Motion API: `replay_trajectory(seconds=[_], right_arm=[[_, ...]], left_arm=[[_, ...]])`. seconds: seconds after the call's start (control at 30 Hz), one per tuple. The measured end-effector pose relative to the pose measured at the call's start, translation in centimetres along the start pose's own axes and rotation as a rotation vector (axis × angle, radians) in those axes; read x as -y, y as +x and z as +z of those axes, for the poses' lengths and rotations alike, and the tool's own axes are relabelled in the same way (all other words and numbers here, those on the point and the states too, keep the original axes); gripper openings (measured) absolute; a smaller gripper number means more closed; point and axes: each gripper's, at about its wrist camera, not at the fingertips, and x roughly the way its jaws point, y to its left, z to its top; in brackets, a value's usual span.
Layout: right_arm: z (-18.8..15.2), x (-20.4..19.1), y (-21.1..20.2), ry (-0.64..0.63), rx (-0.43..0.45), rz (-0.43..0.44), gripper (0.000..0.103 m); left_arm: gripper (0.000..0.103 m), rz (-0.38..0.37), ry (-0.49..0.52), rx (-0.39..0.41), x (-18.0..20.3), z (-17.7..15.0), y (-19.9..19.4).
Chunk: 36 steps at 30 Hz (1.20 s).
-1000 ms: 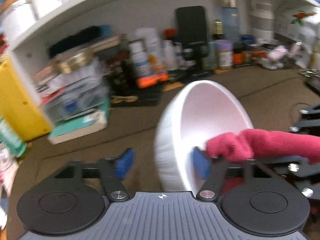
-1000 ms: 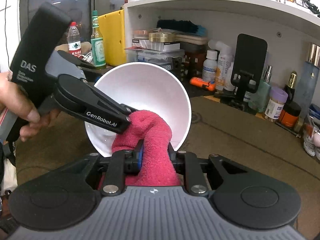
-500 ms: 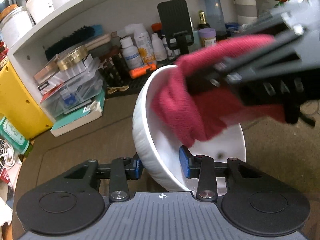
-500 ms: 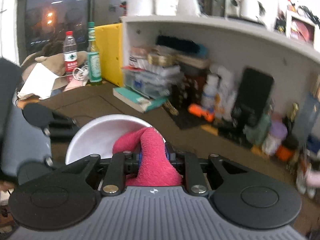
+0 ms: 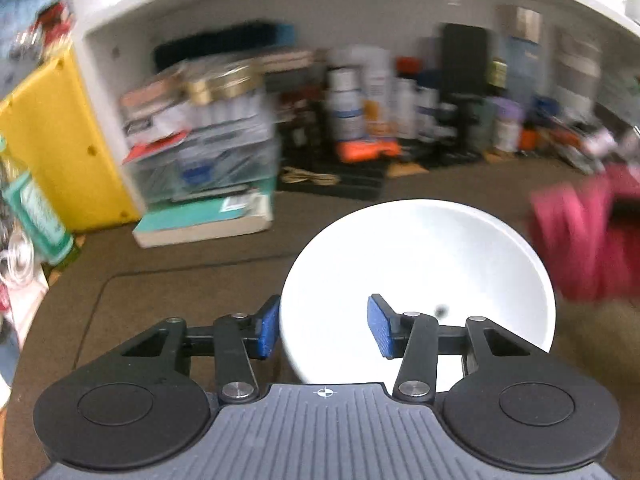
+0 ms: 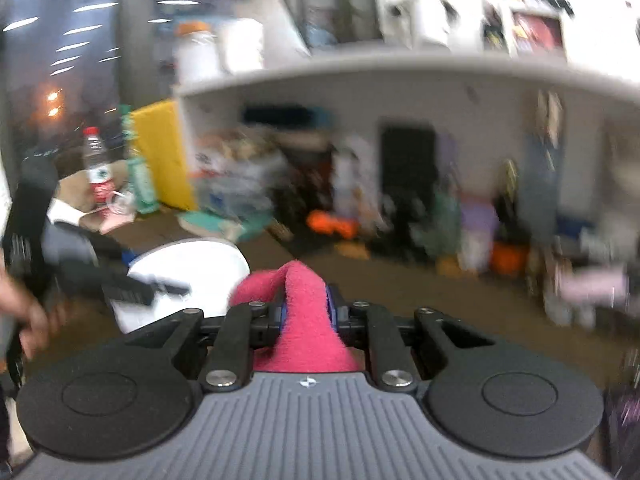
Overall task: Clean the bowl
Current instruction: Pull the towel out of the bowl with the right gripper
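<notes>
A white bowl (image 5: 420,280) rests on the table, its near rim between the left gripper's (image 5: 324,330) opening jaws. The right gripper (image 6: 306,312) clamps the soft pink cloth (image 6: 304,320). Smooth, likely breakable, the bowl is best pinched at the rim.

A brown bench (image 5: 180,280) carries a white bowl (image 5: 420,264) (upright), a stack of books (image 5: 208,224), and blurred bottles (image 5: 360,108) at the back.

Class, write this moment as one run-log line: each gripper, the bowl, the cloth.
left gripper: opening, bowl rim between pads | right gripper: shut on pink cloth | white bowl: dark speck inside | cloth: outside bowl
</notes>
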Motion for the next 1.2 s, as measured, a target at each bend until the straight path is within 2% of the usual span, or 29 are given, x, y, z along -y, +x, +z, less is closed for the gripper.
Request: replay_trajectory(seconds=[0.07, 0.1, 0.13, 0.17, 0.2, 0.27, 0.33, 0.47, 0.5, 0.57, 0.67, 0.7, 0.77, 0.83, 0.87, 0.9, 0.93, 1.0, 1.07, 1.13, 1.2], right_arm=[[-1.0, 1.2, 0.7, 0.063, -0.015, 0.039, 0.023], [-1.3, 1.8, 1.0, 0.099, -0.021, 0.069, 0.027], [-1.5, 2.2, 1.2, 0.127, -0.030, 0.097, 0.040], [-1.7, 2.5, 1.5, 0.144, -0.047, 0.119, 0.050], [-1.9, 2.7, 1.8, 0.147, -0.058, 0.130, 0.070], [-2.2, 2.4, 2.1, 0.101, -0.068, 0.133, 0.078], [-2.6, 1.7, 2.4, 0.012, -0.095, 0.138, 0.094], [-3.4, 0.2, 3.0, -0.097, -0.125, 0.065, 0.094], [-3.4, 0.0, 3.0, -0.110, -0.129, 0.056, 0.094], [-3.5, -0.5, 3.1, -0.132, -0.132, 0.044, 0.094], [-3.7, -0.6, 3.0, -0.141, -0.134, 0.038, 0.094], [-3.7, -0.6, 3.1, -0.138, -0.134, 0.041, 0.093], [-3.6, -0.3, 3.2, -0.121, -0.129, 0.045, 0.084], [-3.5, 0.1, 3.3, -0.098, -0.124, 0.046, 0.065], [-3.5, 0.2, 3.4, -0.086, -0.123, 0.048, 0.065], [-3.4, 0.5, 3.5, -0.073, -0.123, 0.052, 0.063], [-3.4, 0.8, 3.6, -0.057, -0.124, 0.057, 0.062], [-3.3, 1.3, 3.7, -0.029, -0.128, 0.068, 0.061], [-3.2, 1.7, 3.9, -0.015, -0.135, 0.081, 0.065], [-3.1, 1.8, 4.2, -0.012, -0.153, 0.072, 0.072], [-3.1, 2.0, 4.3, -0.011, -0.161, 0.076, 0.070]], left_arm=[[0.049, 0.014, -0.007, -0.004, -0.8, 0.4, 0.3], [0.056, 0.020, 0.011, 0.001, -1.1, 0.4, 0.0], [0.069, 0.015, 0.054, 0.020, -1.2, 0.2, -0.9], [0.077, 0.009, 0.096, 0.039, -1.2, 0.0, -1.9], [0.091, 0.001, 0.147, 0.062, -1.1, -0.3, -3.0], [0.095, -0.031, 0.291, 0.126, -0.1, -1.1, -5.5], [0.095, -0.080, 0.434, 0.184, 1.2, -2.1, -7.9], [0.095, -0.104, 0.718, 0.215, 5.5, -4.0, -9.3], [0.095, -0.124, 0.801, 0.194, 6.8, -4.5, -9.1], [0.095, -0.135, 0.902, 0.145, 8.2, -5.1, -7.9], [0.095, -0.129, 0.972, 0.061, 8.9, -5.4, -5.8], [0.091, -0.133, 0.979, 0.022, 8.8, -5.2, -4.8], [0.079, -0.116, 1.000, -0.030, 8.9, -5.1, -3.4], [0.060, -0.062, 1.024, -0.088, 9.0, -4.6, -1.6], [0.052, -0.076, 0.992, -0.117, 8.9, -4.2, -1.2], [0.028, -0.100, 0.943, -0.163, 8.9, -3.6, -0.9], [0.023, -0.097, 0.929, -0.193, 9.0, -3.4, -0.6], [0.019, -0.016, 0.991, -0.174, 9.6, -4.3, -0.3], [0.016, -0.011, 0.983, -0.178, 9.5, -4.3, -0.3], [0.016, -0.020, 0.922, -0.178, 9.0, -3.7, -0.3], [0.017, -0.046, 0.869, -0.172, 8.5, -3.2, -0.3]])
